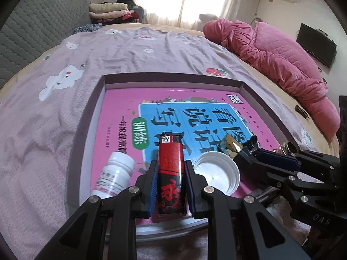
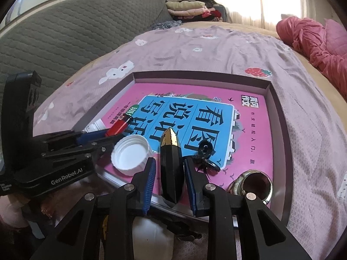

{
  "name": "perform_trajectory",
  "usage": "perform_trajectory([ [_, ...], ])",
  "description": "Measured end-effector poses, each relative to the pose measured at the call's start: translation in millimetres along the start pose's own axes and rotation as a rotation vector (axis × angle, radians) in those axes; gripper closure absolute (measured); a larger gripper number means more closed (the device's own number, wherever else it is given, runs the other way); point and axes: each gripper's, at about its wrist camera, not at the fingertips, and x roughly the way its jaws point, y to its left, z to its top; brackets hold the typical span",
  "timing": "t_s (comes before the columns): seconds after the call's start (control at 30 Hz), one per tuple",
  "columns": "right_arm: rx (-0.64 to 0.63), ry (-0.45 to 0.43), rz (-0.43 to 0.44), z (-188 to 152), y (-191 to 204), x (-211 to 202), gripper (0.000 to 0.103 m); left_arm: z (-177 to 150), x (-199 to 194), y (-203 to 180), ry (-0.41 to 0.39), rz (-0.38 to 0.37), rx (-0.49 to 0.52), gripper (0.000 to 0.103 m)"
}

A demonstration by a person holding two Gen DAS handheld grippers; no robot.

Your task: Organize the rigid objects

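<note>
The left gripper (image 1: pixel 170 174) clamps a red-and-black plastic lighter (image 1: pixel 171 173) over the shallow grey cardboard tray (image 1: pixel 173 78), seemingly to place it; beside it, the right gripper (image 2: pixel 170 173) flanks a glossy black gold-tipped crystal (image 2: pixel 170 164), pads apparently loosened for release.

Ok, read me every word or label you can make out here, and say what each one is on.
"GenRobot.AI": black body of the left gripper.
"DAS": black body of the right gripper.
"看图说话写话", "训练": pink and blue workbook cover, upside down.
Red and black lighter: one large red character, unclear.
White pill bottle label: too blurred.
</note>
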Motion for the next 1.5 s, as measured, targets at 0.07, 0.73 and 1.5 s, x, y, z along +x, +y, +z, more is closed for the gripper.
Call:
perform_trajectory([
  [0.07,0.007,-0.002,0.002,-0.1,-1.0,-0.8,0.075,-0.4,0.4,-1.9,0.002,-0.006,0.007,0.079],
  [0.73,0.038,-0.009,0.016,1.2,-4.0,-4.5,0.074,4.8,2.6,3.7,0.015,0.026,-0.003,0.080],
  [1.5,0.059,-0.051,0.026,2.6,-7.0,-13.5,0.063,3.5,0.6,1.4,0.018,0.062,0.013,0.079],
])
